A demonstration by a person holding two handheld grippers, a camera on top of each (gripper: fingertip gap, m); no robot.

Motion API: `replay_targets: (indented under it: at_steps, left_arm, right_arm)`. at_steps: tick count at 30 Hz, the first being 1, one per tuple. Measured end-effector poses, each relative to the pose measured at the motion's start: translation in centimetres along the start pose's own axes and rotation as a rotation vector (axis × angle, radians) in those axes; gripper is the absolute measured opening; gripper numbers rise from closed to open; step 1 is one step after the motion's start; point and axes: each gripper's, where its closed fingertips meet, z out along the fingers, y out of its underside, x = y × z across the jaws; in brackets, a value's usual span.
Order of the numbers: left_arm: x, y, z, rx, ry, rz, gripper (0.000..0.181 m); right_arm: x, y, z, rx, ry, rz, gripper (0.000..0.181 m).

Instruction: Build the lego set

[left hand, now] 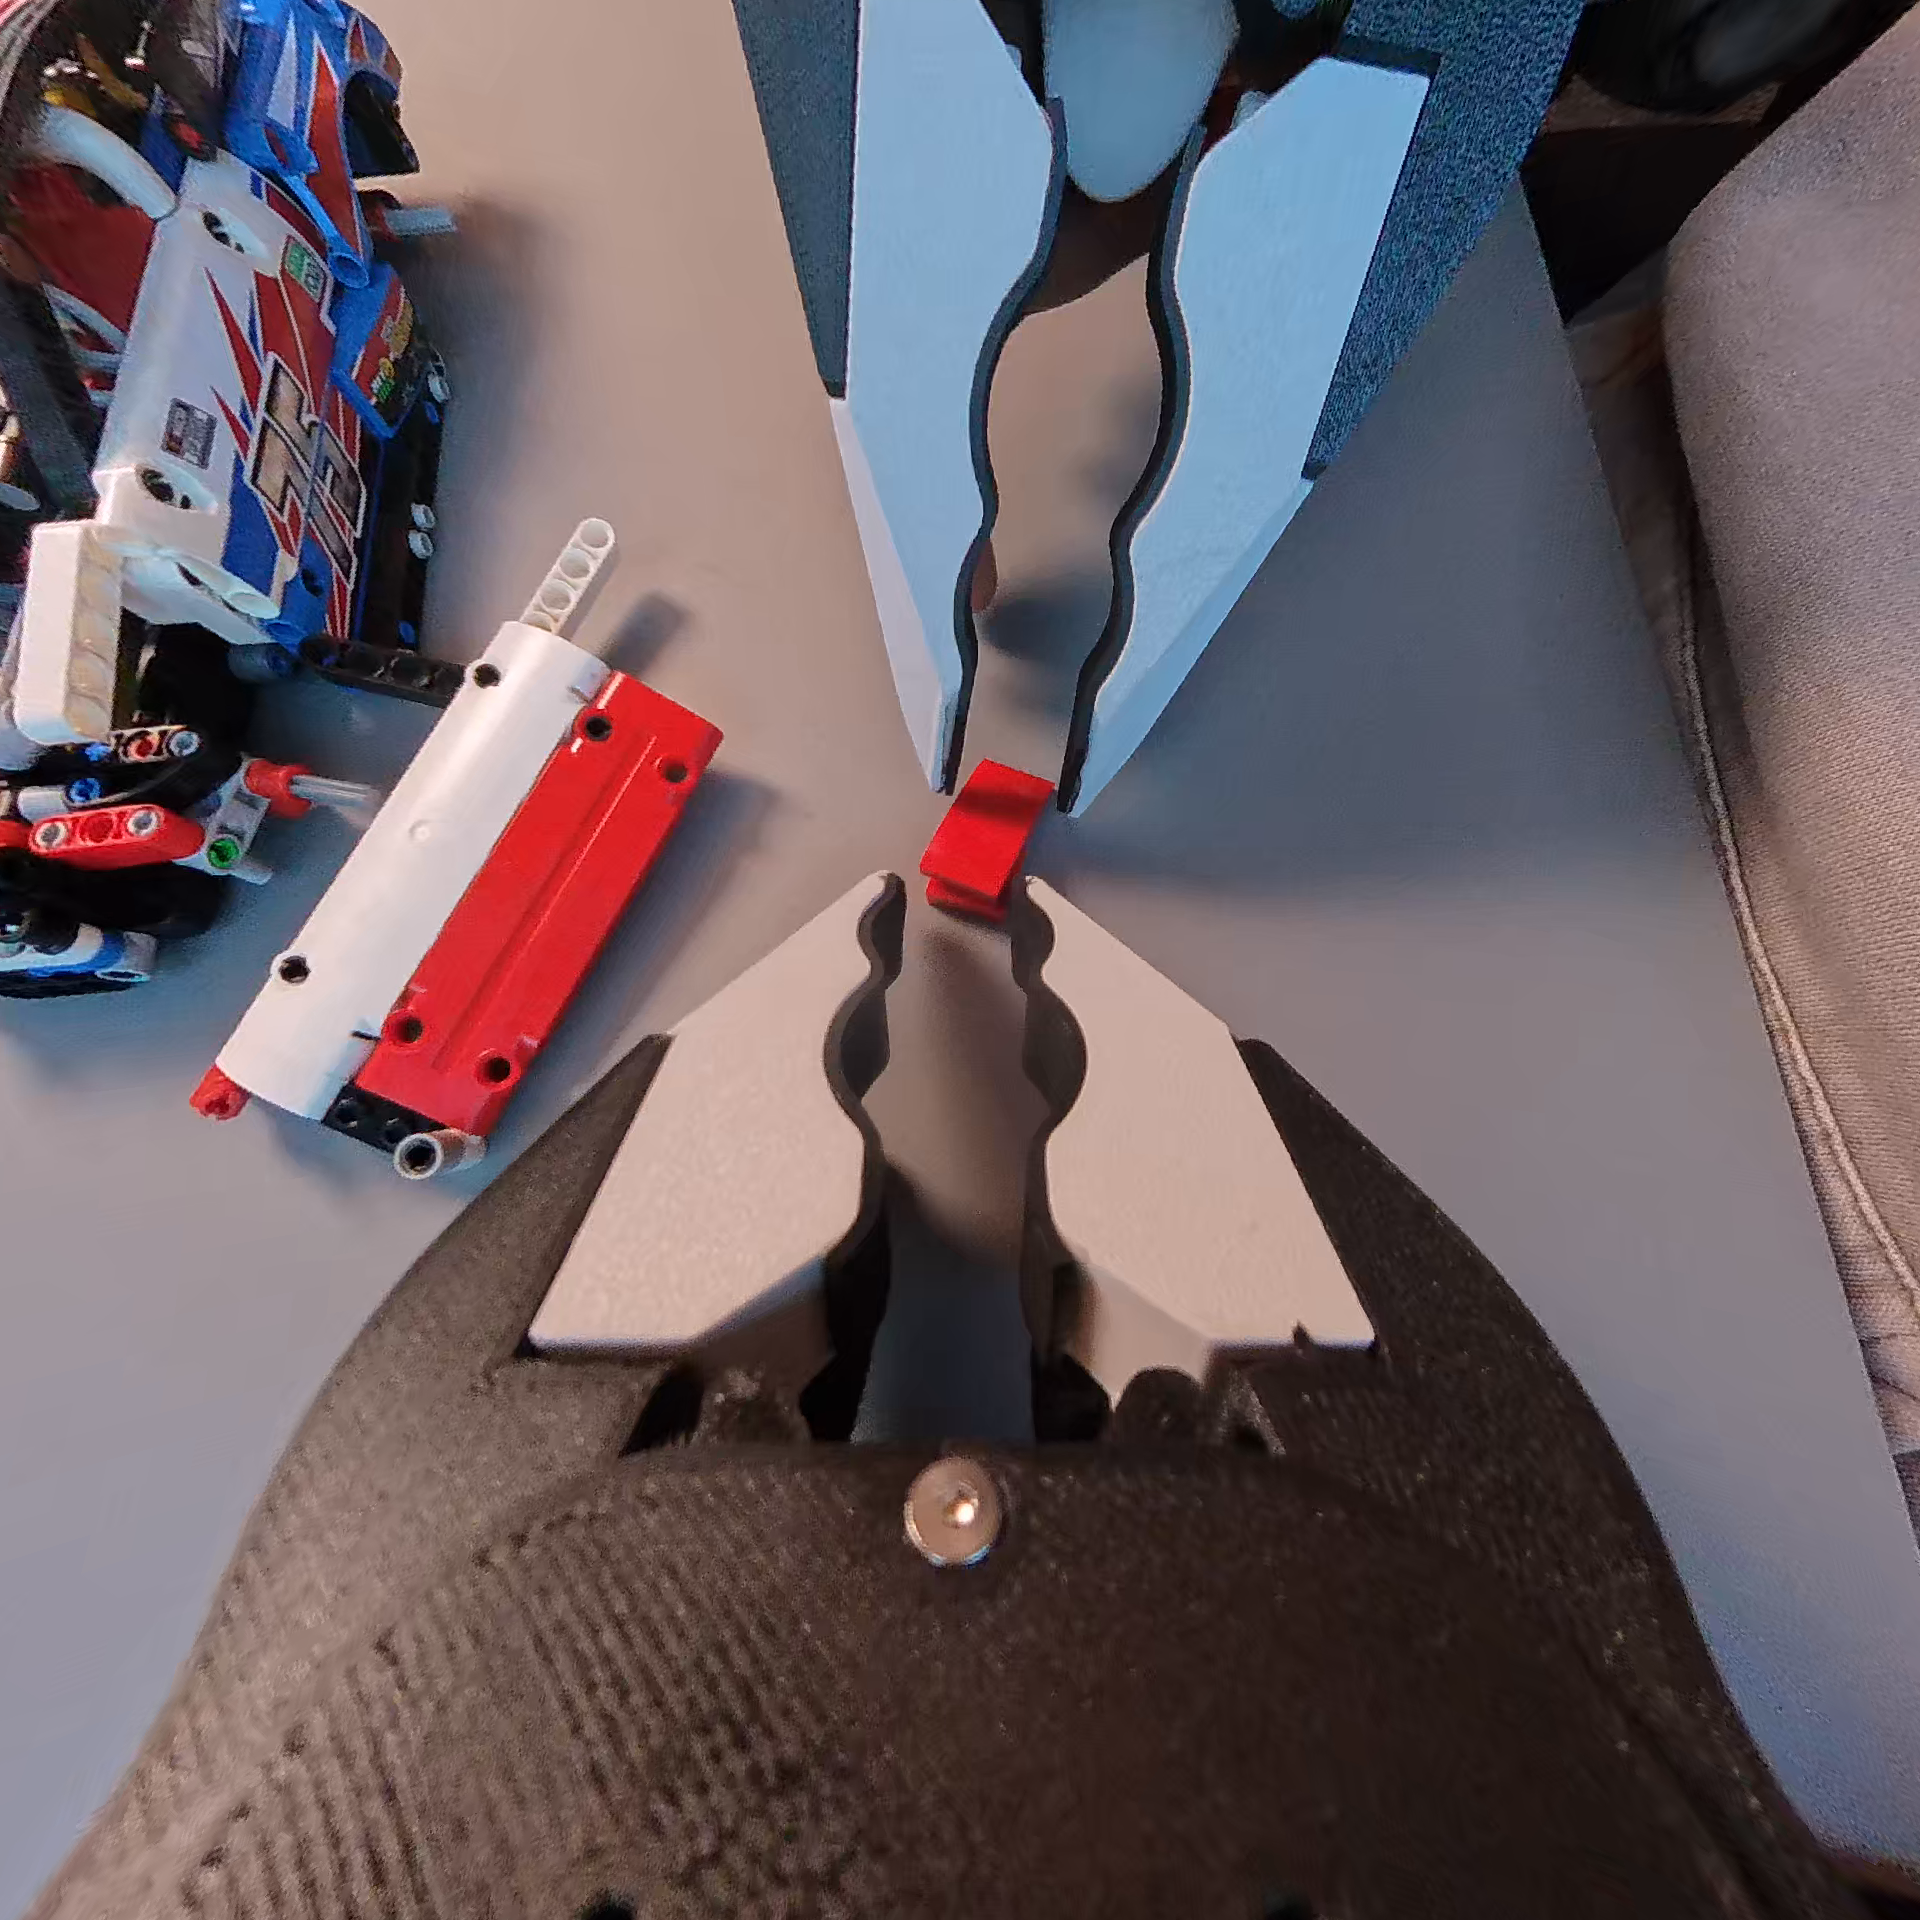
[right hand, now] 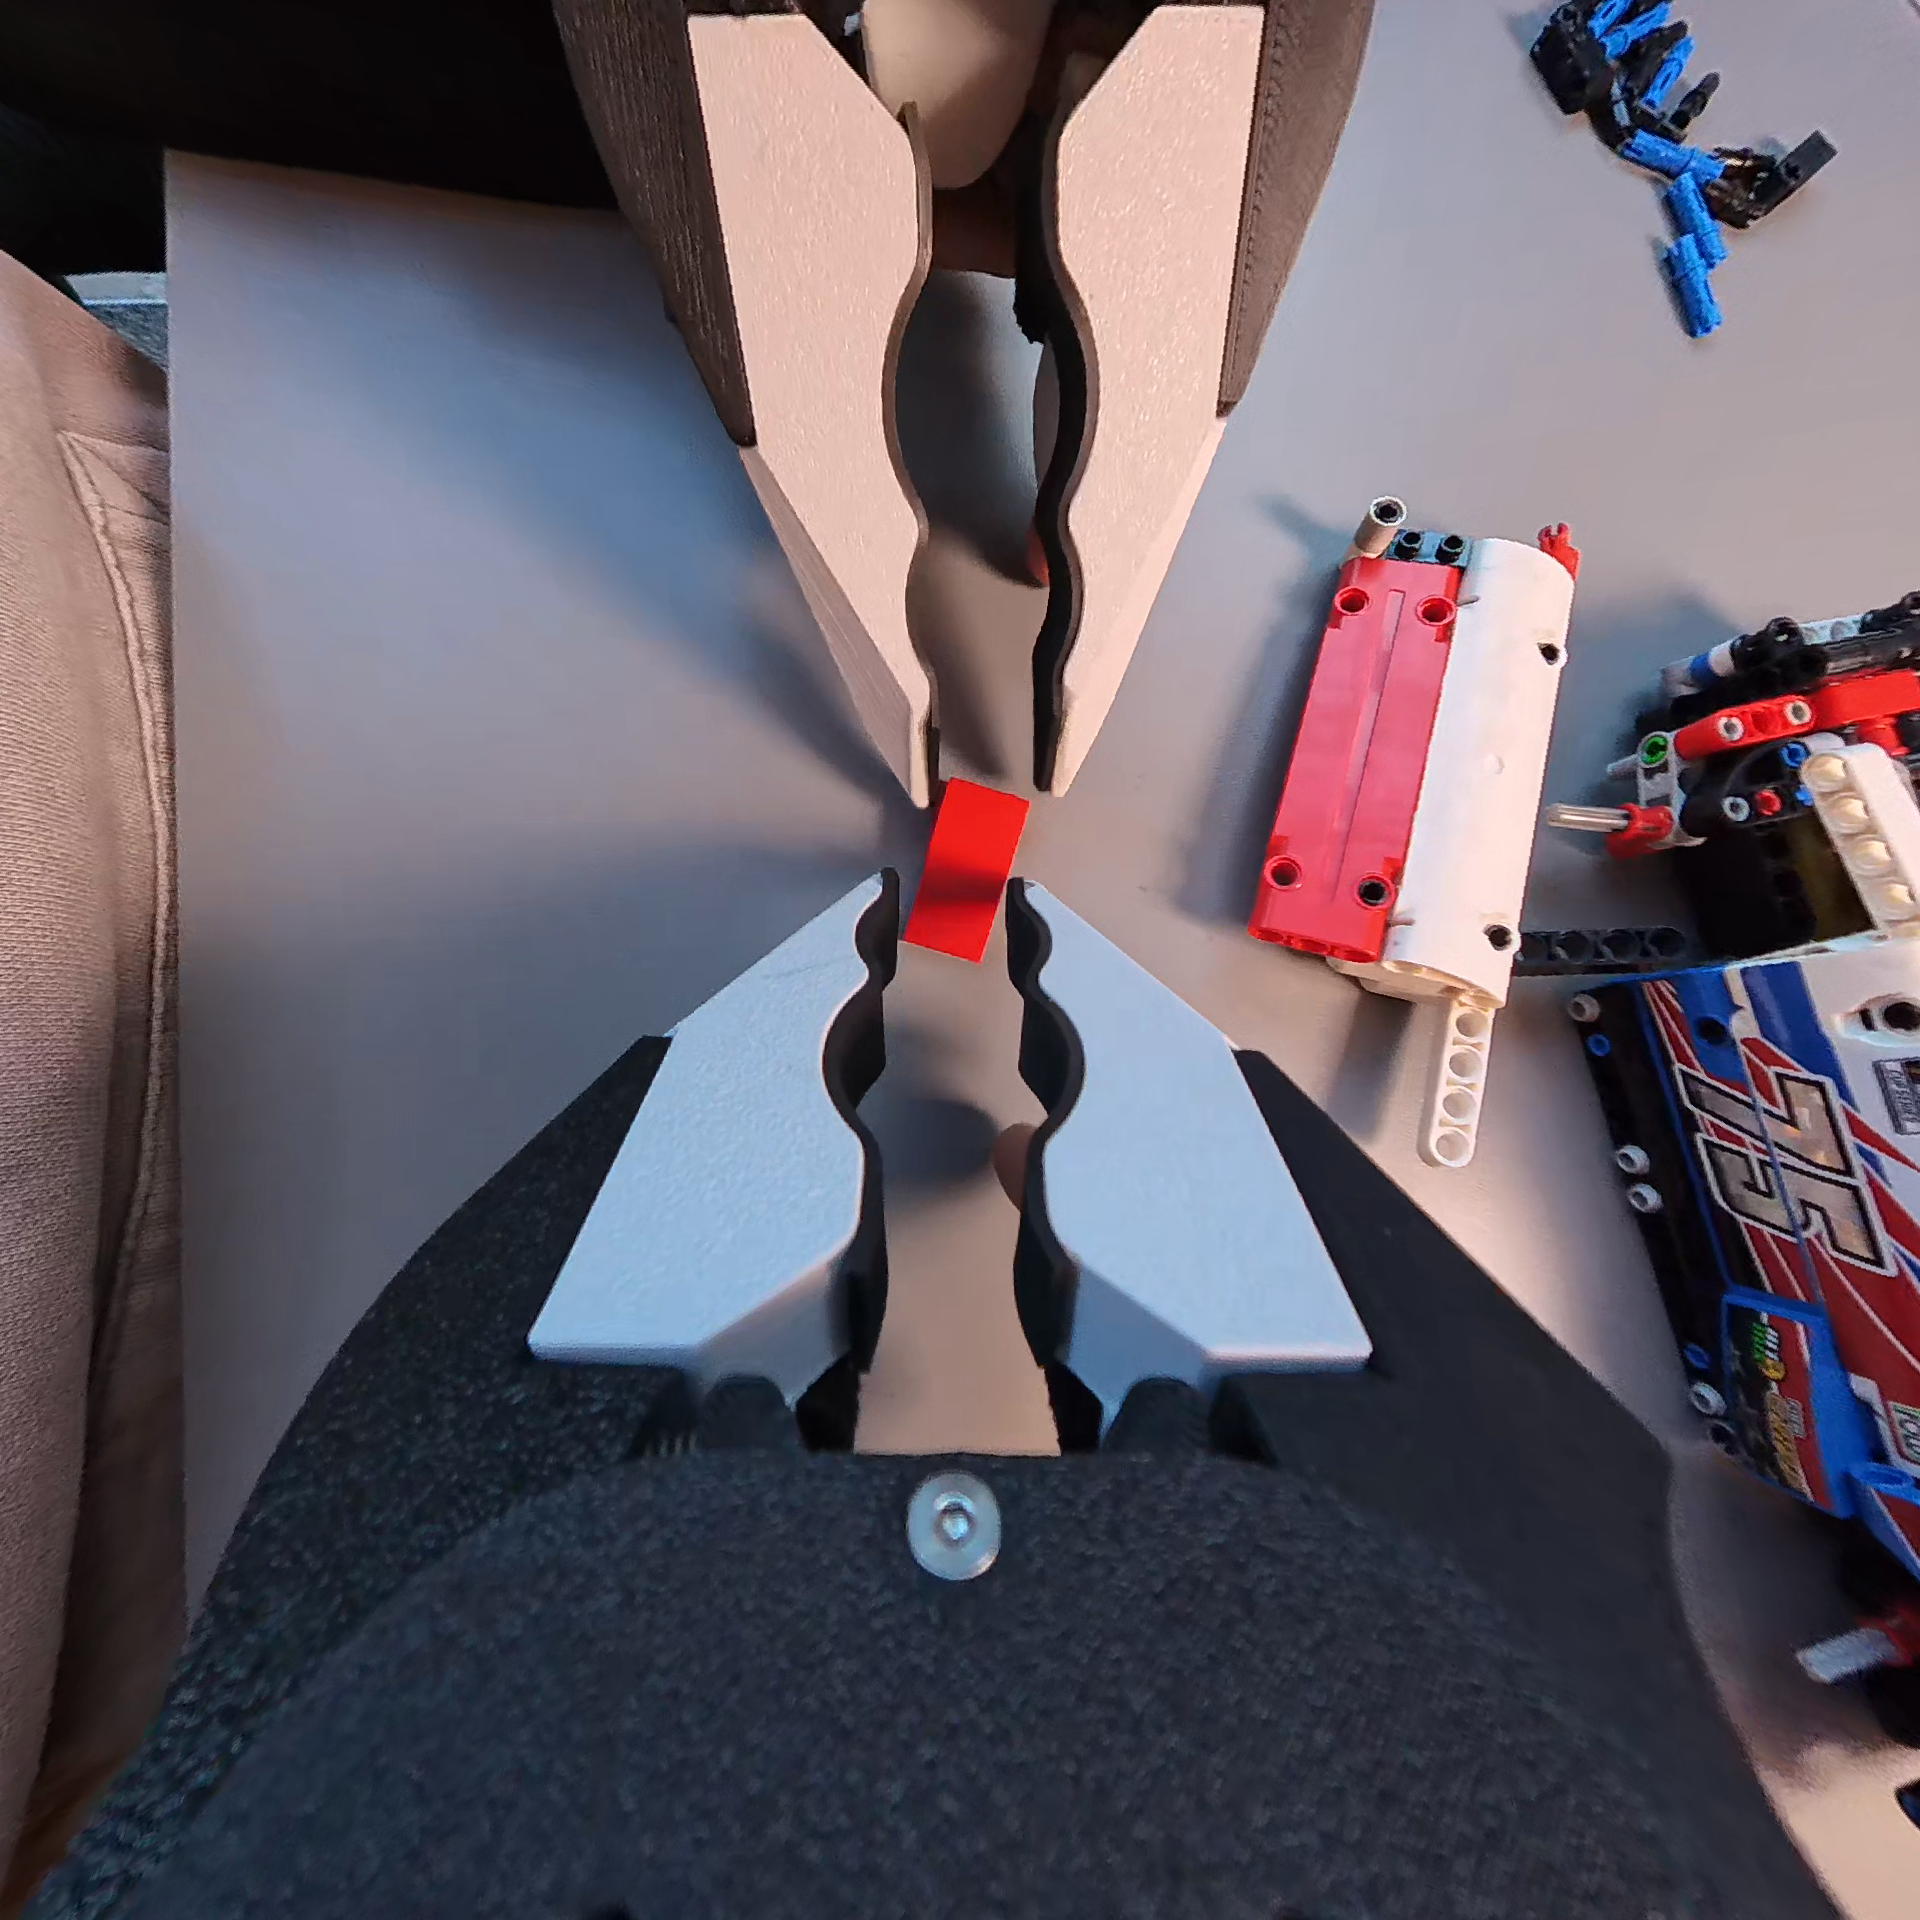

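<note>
Small red piece (left hand: 985, 840) lies mid-counter (left hand: 623, 260), its long axis running from left tool (left hand: 956, 891) to right tool (right hand: 951, 896); both tools straddle its ends, slightly parted, neither clamping.

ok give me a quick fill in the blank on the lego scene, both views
1. The small piece between the two grippers' fingertips is coloured ____.
2. The loose panel assembly on the table is red and ____.
3. The left gripper and right gripper meet the piece from ____ ends.
4. The loose pins at the far corner of the right wrist view are ____ and black.

Missing words: red; white; opposite; blue
</note>
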Motion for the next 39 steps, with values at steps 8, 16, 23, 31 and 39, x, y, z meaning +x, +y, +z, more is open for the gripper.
replay_targets:
  at_steps: [8, 16, 23, 31, 39]
  left_arm:
    - [0.2, 0.2, 0.0, -0.013, 0.013, 0.007, 0.022]
    - [0.2, 0.5, -0.3, -0.036, 0.000, 0.021, 0.022]
    - [0.0, 0.8, -1.6, -0.040, -0.020, 0.020, 0.021]
    - [0.2, 0.8, -2.1, -0.021, -0.050, 0.055, 0.022]
    - [0.8, -3.3, -3.1, 0.131, -0.210, 0.347, 0.037]
  right_arm:
    - [0.2, -0.1, 0.4, -0.006, -0.003, 0.037, 0.017]
    - [0.2, -0.5, 0.9, -0.038, -0.015, 0.037, 0.018]
    - [0.4, -0.6, 1.6, -0.088, -0.040, 0.077, 0.013]
    - [0.4, -1.0, 1.5, -0.021, -0.135, 0.104, 0.013]
    - [-0.3, -3.1, -2.3, 0.170, -0.465, 0.282, 0.013]
